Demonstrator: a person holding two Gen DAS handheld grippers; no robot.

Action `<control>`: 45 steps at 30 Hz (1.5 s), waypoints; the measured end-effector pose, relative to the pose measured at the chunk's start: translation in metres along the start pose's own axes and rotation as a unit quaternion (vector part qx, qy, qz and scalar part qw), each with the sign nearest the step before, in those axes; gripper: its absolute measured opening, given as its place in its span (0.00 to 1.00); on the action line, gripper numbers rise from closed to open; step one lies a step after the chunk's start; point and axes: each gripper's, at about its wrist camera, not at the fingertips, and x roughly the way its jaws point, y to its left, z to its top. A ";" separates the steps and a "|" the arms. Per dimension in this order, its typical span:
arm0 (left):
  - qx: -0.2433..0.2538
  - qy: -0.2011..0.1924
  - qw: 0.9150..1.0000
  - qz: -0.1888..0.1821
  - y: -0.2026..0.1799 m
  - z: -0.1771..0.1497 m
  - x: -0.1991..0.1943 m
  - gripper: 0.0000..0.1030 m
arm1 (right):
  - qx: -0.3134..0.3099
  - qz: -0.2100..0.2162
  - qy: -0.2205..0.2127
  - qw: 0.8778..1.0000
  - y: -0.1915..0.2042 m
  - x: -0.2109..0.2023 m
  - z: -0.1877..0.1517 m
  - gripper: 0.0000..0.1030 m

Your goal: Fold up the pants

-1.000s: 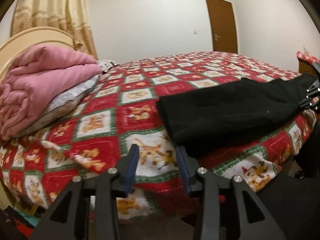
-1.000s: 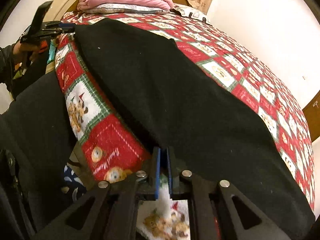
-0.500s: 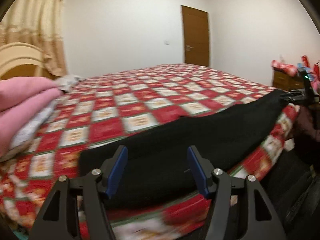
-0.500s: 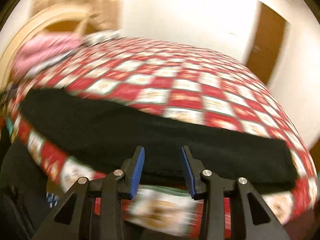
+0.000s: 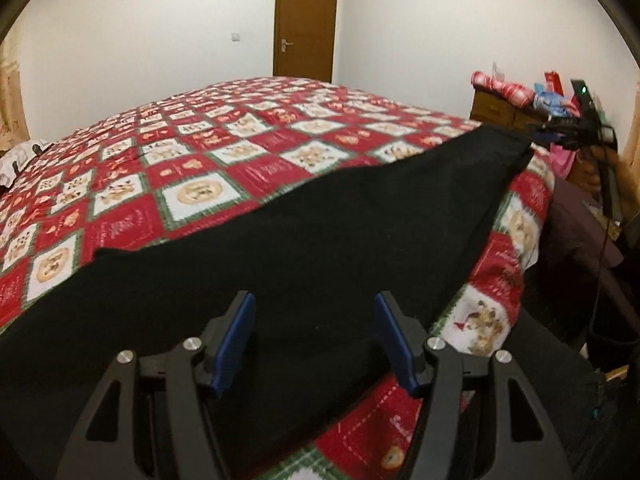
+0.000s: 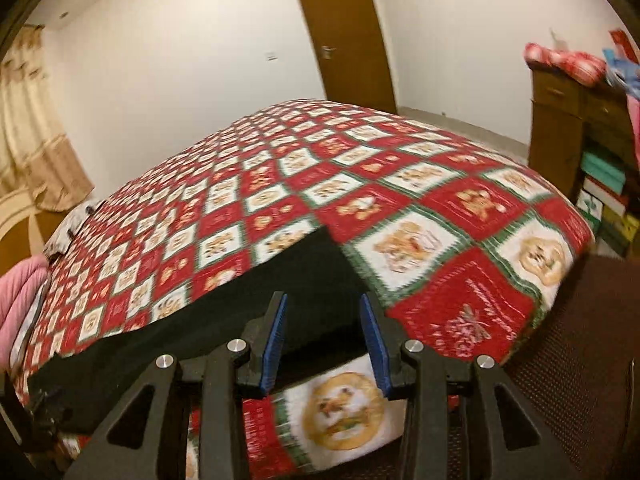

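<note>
Black pants (image 5: 320, 220) lie folded in a long strip along the near edge of the bed. In the left wrist view my left gripper (image 5: 313, 300) hovers over the strip's near part, open, blue pads apart with cloth beneath but nothing pinched. In the right wrist view my right gripper (image 6: 323, 300) stands open just above the right end of the pants (image 6: 280, 300), pads not pressing the cloth. That right gripper (image 5: 540, 132) also shows small in the left wrist view, at the strip's far right corner.
A red, white and green patchwork bedspread (image 5: 200, 160) covers the bed. A wooden dresser (image 6: 560, 128) with red bundles stands at the right, by a brown mesh chair (image 6: 580, 340). A pink blanket (image 6: 16, 312) lies at the headboard end. A brown door (image 5: 304, 20) is shut.
Both grippers opened and let go of the pants. The left one swung right along the strip, away from the pillows. The right one rolled upright and moved to the strip's right end.
</note>
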 end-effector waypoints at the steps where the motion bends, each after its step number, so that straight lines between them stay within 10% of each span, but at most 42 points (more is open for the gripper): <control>1: -0.002 -0.001 1.000 0.000 -0.001 -0.001 0.001 0.63 | 0.004 0.002 0.002 1.000 -0.001 0.003 -0.002 0.38; 12: -0.050 -0.003 0.999 -0.017 0.004 -0.011 0.010 0.67 | 0.038 0.012 0.012 0.999 -0.014 0.026 -0.008 0.36; 16: -0.049 -0.005 0.999 -0.014 0.000 -0.012 0.011 0.71 | 0.044 0.040 0.015 0.998 -0.013 0.034 -0.009 0.07; 29: -0.040 -0.003 0.999 -0.013 -0.002 -0.014 0.013 0.72 | 0.038 0.012 0.005 0.999 -0.024 0.033 -0.010 0.07; 32: -0.040 -0.004 0.999 -0.015 -0.002 -0.014 0.011 0.72 | 0.043 -0.004 -0.007 0.999 -0.027 0.023 -0.005 0.23; 34: -0.049 -0.006 0.999 -0.018 0.000 -0.014 0.008 0.72 | 0.046 -0.036 -0.033 0.998 -0.030 0.010 -0.001 0.52; 38: -0.059 -0.017 0.998 -0.018 0.001 -0.013 0.003 0.72 | 0.015 -0.034 -0.064 0.997 -0.018 -0.007 0.016 0.53; 45: -0.053 -0.017 0.998 -0.014 -0.008 -0.012 0.007 0.72 | -0.037 -0.003 0.004 0.999 0.011 0.050 0.035 0.53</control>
